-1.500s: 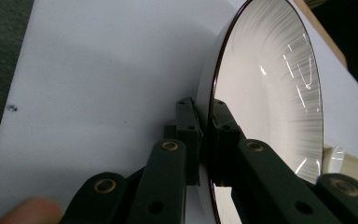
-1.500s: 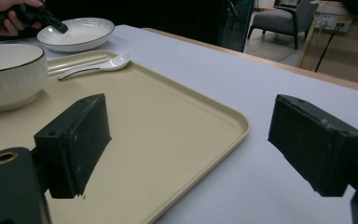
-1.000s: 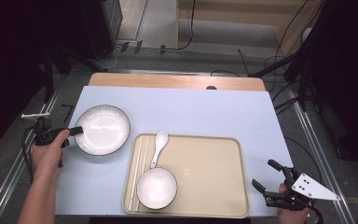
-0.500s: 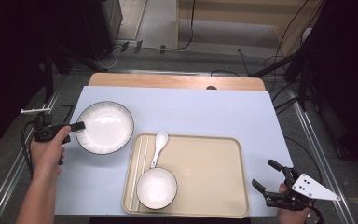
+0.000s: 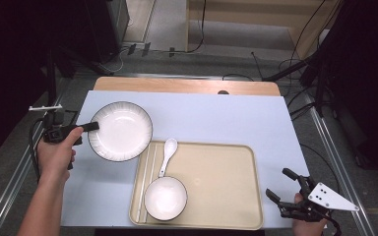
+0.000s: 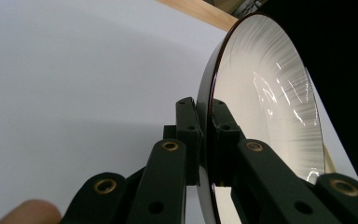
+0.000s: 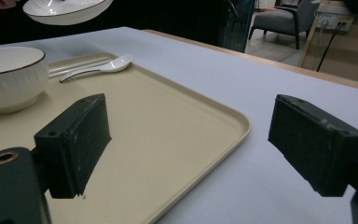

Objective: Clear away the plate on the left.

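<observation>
Plate [image 5: 120,131] held off the table [image 5: 216,113] at the rim by the left gripper [image 5: 89,127], overlapping the tray's [image 5: 216,177] far-left corner; bowl [image 5: 165,197] in the tray's near-left part, spoon [image 5: 167,153] behind it, chopsticks [image 5: 145,172] along the left edge; right gripper [image 5: 279,186] near the tray's near-right corner.

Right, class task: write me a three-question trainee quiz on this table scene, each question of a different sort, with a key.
1. True or false: the left gripper is shut on the rim of the plate.
2. Which things lie in the tray?
A. bowl, spoon, chopsticks
B. plate, fork
C. cup, knife
3. Fill in: the right gripper, near the tray's right corner, has its jaws ____.

Key
1. True; the left gripper view shows both pads clamping the rim.
2. A: the bowl, the spoon and the chopsticks.
3. open, with nothing between them.
</observation>
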The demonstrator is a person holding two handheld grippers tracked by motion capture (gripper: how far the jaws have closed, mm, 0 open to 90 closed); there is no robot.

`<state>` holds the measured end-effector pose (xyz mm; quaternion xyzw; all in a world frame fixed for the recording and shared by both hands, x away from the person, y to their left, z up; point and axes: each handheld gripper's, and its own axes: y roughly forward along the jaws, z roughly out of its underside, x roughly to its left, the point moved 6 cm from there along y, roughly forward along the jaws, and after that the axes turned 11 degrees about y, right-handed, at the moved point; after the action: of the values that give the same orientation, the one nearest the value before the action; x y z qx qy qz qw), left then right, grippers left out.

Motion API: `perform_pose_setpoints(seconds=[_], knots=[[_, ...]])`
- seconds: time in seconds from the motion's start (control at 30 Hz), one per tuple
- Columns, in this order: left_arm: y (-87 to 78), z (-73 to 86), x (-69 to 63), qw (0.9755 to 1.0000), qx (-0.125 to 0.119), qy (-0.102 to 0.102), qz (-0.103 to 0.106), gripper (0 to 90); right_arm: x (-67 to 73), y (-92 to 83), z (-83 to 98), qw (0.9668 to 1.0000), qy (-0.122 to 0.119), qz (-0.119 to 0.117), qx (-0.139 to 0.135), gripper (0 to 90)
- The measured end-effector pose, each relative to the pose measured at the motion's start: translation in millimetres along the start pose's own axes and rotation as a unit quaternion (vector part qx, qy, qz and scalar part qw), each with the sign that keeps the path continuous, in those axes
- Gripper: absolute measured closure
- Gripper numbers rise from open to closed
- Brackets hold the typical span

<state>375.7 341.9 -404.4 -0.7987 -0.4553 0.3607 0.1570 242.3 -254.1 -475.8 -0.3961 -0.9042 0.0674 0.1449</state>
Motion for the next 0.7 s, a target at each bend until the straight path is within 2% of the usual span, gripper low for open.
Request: perform_pose_setpoints(seconds=[0.1, 0.27, 0.37, 0.4, 0.7], knots=[[4.0, -1.4, -7.8, 1.0, 0.001, 0.007, 0.007, 85.7, 0.0, 0.0, 0.1, 1.0, 0.001, 0.0, 0.0, 12.9], [17.9, -2.9, -28.9, 0.9995, 0.004, 0.016, 0.029, 85.6, 0.3, 0.1, 0.4, 1.0, 0.001, 0.0, -0.001, 12.9], [22.3, -3.1, -34.4, 0.9992, 0.007, 0.019, 0.034, 85.5, 0.6, 0.3, 0.4, 1.0, 0.001, 0.0, -0.001, 12.9], [27.3, -3.1, -40.6, 0.9989, 0.009, 0.023, 0.04, 85.5, 0.7, 0.6, 0.5, 1.0, 0.001, -0.001, -0.001, 12.9], [46.9, 0.5, -67.3, 0.9971, 0.028, 0.038, 0.059, 85.5, -0.1, -0.3, 0.5, 1.0, 0.005, -0.001, -0.004, 13.0]])
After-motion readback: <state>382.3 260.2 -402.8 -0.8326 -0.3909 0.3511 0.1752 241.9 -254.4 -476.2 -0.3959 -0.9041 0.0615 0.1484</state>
